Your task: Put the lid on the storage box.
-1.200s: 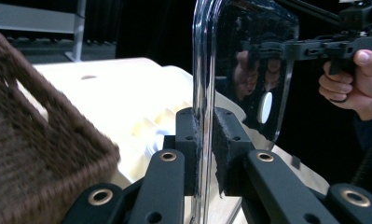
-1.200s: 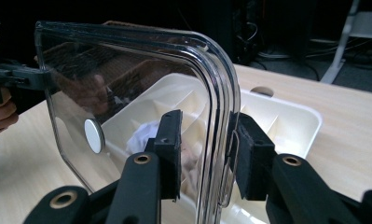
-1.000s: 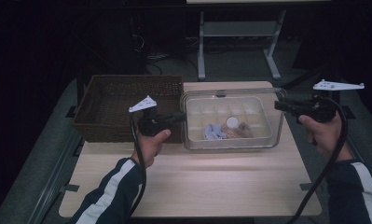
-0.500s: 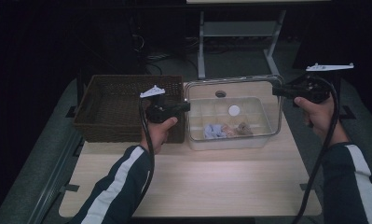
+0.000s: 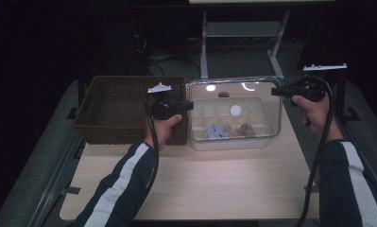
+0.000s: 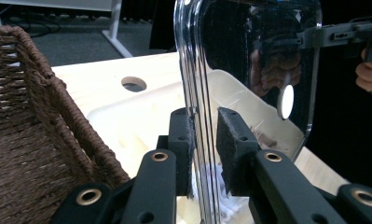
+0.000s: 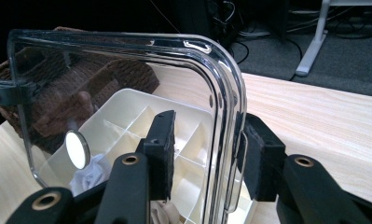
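- The clear lid (image 5: 233,101) stands upright on edge over the white compartment box (image 5: 233,143), near the back middle of the counter (image 5: 200,184). Its flat face is turned toward the person.
- A round white sticker (image 5: 235,110) sits near the middle of the lid; no writing can be read on it.
- One second ago the lid lay flat across the box. Half a second ago it was tilted up, and now it is vertical.
- The left claw (image 5: 190,104) reaches level onto the lid's left edge. In the left gripper view its pads (image 6: 183,135) lie against both sides of that edge, clamped on the lid (image 6: 249,56), though its jaws have just been opening a little.
- The right claw (image 5: 273,91) straddles the lid's right edge. In the right gripper view the outer pad (image 7: 260,158) sits at the rim of the lid (image 7: 104,84), while the inner pad stands clear of it. These jaws are apart, with the rim between them, and have just been opening.
- Inside the box, a pale blue-white bundle (image 5: 217,131) and a brownish piece (image 5: 243,127) lie in the front compartments.
- A dark wicker basket (image 5: 115,109) stands just left of the box, touching or nearly touching it.
- Both of the person's sleeves are dark with a white stripe.
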### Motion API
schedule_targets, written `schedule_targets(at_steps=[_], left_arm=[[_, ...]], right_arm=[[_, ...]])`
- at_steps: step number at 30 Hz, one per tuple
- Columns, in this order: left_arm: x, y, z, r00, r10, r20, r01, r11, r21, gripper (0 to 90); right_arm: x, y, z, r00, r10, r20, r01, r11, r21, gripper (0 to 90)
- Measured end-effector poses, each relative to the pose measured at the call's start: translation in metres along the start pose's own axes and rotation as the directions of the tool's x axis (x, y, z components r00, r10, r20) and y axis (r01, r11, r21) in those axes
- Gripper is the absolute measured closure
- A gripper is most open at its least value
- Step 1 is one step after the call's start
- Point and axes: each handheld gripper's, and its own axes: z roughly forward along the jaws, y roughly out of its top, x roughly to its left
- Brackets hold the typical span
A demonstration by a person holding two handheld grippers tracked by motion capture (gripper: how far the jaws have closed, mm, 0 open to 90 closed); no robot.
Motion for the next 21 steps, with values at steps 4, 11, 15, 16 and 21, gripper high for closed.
schedule_targets(at_steps=[4,11,15,16,21], left_arm=[[0.0,0.002,0.004,0.9996,0.012,-0.025,-0.011,0.9997,0.02,73.7],[0.002,0.007,0.012,0.9979,0.028,-0.059,-0.024,0.9982,0.056,70.5],[0.004,0.01,0.018,0.996,0.033,-0.083,-0.027,0.9967,0.077,69.1],[0.003,0.011,0.018,0.9952,0.036,-0.091,-0.028,0.9962,0.082,68.8],[0.004,0.012,0.023,0.9906,0.05,-0.127,-0.036,0.9939,0.105,67.0]], right_arm=[[-0.004,0.0,0.005,1.0,0.008,0.005,-0.008,1.0,0.002,56.6],[-0.009,0.001,0.015,0.9998,0.018,0.013,-0.018,1.0,0.0,54.6],[-0.014,0.002,0.024,0.9993,0.037,0.012,-0.037,0.999,0.004,52.7],[-0.016,0.002,0.026,0.9992,0.038,0.013,-0.038,0.999,0.001,52.4],[-0.022,0.003,0.037,0.9986,0.053,0.005,-0.053,0.999,-0.003,50.6]])
